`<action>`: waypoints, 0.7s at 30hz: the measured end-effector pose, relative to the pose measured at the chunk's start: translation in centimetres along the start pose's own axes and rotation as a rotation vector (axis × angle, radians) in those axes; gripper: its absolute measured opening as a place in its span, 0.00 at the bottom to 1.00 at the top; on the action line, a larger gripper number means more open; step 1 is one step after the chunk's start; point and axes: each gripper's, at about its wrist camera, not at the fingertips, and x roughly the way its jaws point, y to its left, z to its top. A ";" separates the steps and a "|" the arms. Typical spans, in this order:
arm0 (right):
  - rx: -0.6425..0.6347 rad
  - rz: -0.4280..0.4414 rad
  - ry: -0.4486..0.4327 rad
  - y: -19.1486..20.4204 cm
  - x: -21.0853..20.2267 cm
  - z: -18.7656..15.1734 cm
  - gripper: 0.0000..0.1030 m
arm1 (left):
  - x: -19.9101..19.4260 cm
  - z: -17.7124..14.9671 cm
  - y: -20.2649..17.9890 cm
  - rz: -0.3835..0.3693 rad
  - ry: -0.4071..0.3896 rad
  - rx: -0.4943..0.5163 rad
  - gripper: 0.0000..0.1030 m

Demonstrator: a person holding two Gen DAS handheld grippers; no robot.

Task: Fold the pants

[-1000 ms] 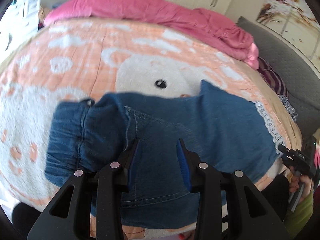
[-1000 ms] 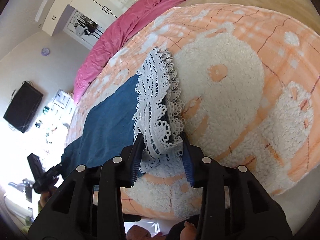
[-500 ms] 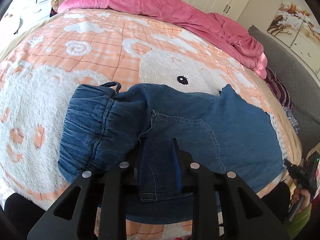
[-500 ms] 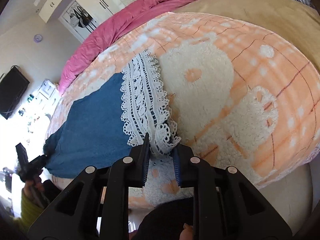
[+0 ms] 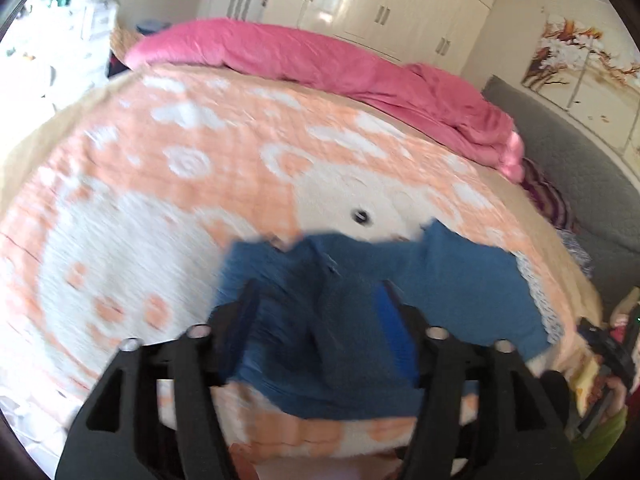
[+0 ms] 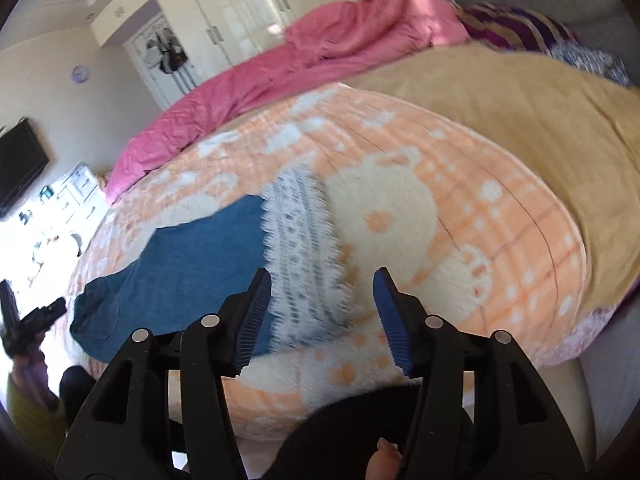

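Blue denim pants (image 5: 460, 292) with a white lace hem (image 6: 304, 248) lie flat on the orange and white blanket (image 5: 160, 208), near the bed's front edge. My left gripper (image 5: 320, 312) is open and empty, raised above the waist end; the view is blurred by motion. My right gripper (image 6: 324, 296) is open and empty, raised above the lace hem. The denim also shows in the right wrist view (image 6: 192, 256). The other gripper shows at the edge of each view, at right (image 5: 604, 348) and at left (image 6: 28, 320).
A rolled pink duvet (image 5: 320, 64) lies along the far side of the bed. A tan sheet (image 6: 520, 96) covers the right part. A grey sofa (image 5: 580, 168) stands to the right, white wardrobes (image 5: 380, 4) behind, a black TV (image 6: 20, 164) on the left wall.
Both grippers have opened, let go of the pants and pulled back and up. The waist end and lace hem now lie loose on the blanket.
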 end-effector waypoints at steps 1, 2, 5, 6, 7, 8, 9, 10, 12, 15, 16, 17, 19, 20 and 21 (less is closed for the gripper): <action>-0.042 0.010 -0.004 1.4 0.2 0.2 0.47 | 0.1 0.7 0.5 0.025 -0.006 -0.003 0.62; -0.085 0.024 0.000 2.9 0.7 0.4 0.48 | 0.7 1.3 1.0 0.034 0.002 -0.006 0.63; -0.202 0.064 0.030 7.1 2.5 0.6 0.56 | 3.7 2.8 2.2 0.072 0.078 -0.019 0.70; -0.231 0.073 0.039 8.0 3.0 0.6 0.56 | 4.7 3.2 2.6 0.082 0.101 -0.031 0.70; -0.267 0.084 0.047 9.5 3.8 0.6 0.56 | 5.7 3.4 3.1 0.070 0.119 -0.063 0.70; -0.301 0.100 0.059 10.8 4.8 0.7 0.57 | 6.4 3.4 3.4 0.050 0.136 -0.083 0.70; -0.329 0.105 0.076 11.8 5.8 0.7 0.57 | 7.7 3.3 3.7 0.035 0.179 -0.110 0.70; -0.346 0.103 0.089 12.6 6.7 0.8 0.57 | 8.7 3.1 3.9 0.032 0.209 -0.133 0.70; -0.364 0.105 0.133 13.7 8.9 1.0 0.58 | 9.8 2.5 3.8 0.001 0.226 -0.158 0.45; -0.366 0.039 0.178 13.8 11.5 0.8 0.58 | 9.4 1.9 3.7 0.020 0.186 -0.162 0.39; -0.359 0.010 0.194 13.5 12.1 0.5 0.58 | 8.5 1.7 4.2 0.009 0.160 -0.190 0.39; -0.346 -0.015 0.208 13.0 12.5 0.3 0.58 | 7.9 1.6 4.4 0.008 0.142 -0.200 0.38; -0.305 -0.032 0.234 11.6 13.2 -0.3 0.58 | 6.0 1.2 4.3 0.037 0.081 -0.169 0.38; -0.291 -0.016 0.230 11.0 13.3 -0.6 0.58 | 5.7 1.1 4.1 0.052 0.071 -0.151 0.38; -0.288 -0.003 0.217 10.7 13.2 -0.9 0.58 | 6.0 1.0 4.0 0.063 0.074 -0.136 0.38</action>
